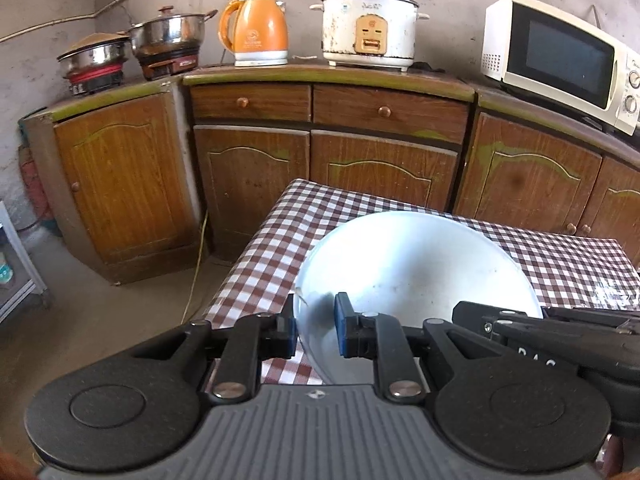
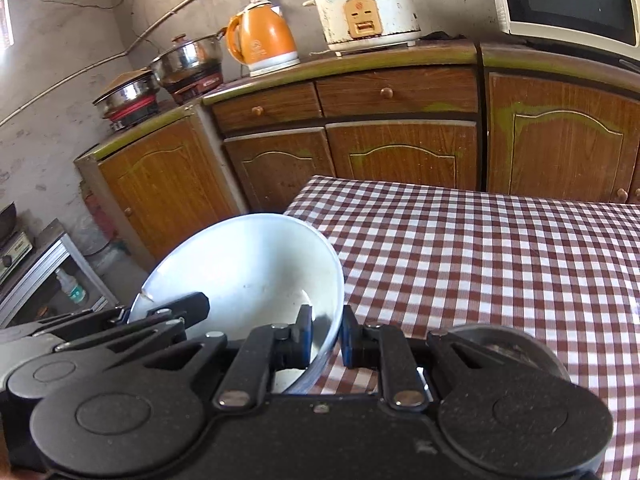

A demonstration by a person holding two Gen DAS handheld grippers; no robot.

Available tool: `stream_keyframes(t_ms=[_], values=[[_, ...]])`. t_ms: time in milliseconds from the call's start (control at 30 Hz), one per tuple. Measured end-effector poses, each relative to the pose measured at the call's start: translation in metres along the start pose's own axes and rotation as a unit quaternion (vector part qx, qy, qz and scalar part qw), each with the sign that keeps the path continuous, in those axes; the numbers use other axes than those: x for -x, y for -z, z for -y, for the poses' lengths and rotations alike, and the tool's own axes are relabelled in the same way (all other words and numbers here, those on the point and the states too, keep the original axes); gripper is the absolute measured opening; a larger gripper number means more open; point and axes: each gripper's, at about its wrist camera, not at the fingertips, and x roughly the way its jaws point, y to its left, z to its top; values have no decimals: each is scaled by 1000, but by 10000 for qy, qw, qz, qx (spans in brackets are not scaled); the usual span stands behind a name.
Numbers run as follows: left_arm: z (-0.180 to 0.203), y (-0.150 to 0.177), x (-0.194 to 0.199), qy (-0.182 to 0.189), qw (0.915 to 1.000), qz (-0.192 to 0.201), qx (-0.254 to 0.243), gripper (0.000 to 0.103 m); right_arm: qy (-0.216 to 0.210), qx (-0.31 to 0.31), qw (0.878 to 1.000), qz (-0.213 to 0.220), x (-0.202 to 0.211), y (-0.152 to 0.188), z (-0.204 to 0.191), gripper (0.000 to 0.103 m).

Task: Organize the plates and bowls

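A white bowl [image 1: 416,264] is held tilted over the checkered table [image 1: 280,236], with both grippers on its rim. My left gripper [image 1: 316,324] has one finger outside and one inside the bowl's left rim, closed on it. My right gripper [image 2: 326,334] straddles the bowl's right rim [image 2: 248,268] the same way, closed on it. In the left wrist view the right gripper [image 1: 540,328] shows at the bowl's far side. In the right wrist view the left gripper [image 2: 160,320] shows at the bowl's left.
The checkered table [image 2: 480,260] stretches right. Behind stand wooden cabinets [image 1: 248,184] with an orange kettle [image 1: 256,32], a rice cooker [image 1: 368,28], a microwave [image 1: 560,60] and steel pots [image 1: 168,36]. A metal shelf [image 2: 52,276] stands on the floor at left.
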Motion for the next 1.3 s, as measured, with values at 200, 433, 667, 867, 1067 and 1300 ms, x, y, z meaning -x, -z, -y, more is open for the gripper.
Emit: stream_keyframes(t_ms=[200,433,667,867,1067,1300], values=[[-4,8,20,-140,9998,110,-2,20,-92,85,9999,77,18,10,-14,19],[-11,18,35,-144,9998,155,60,20,-132,124,9997,144,32,15,-23,19],[-10,27,45,-157,9997,192,45,20,-174,127,9996,190,43,20,-26,19],[-10,35,51,-150,9997,186,84,21,-180,158,9995,207,50,26,-27,19],[-9,40,56,-176,9996,202,51,21,-181,171,9995,212,54,30,-28,19],[-9,49,62,-173,9996,202,92,21,-184,215,9993,240,60,38,-30,19]])
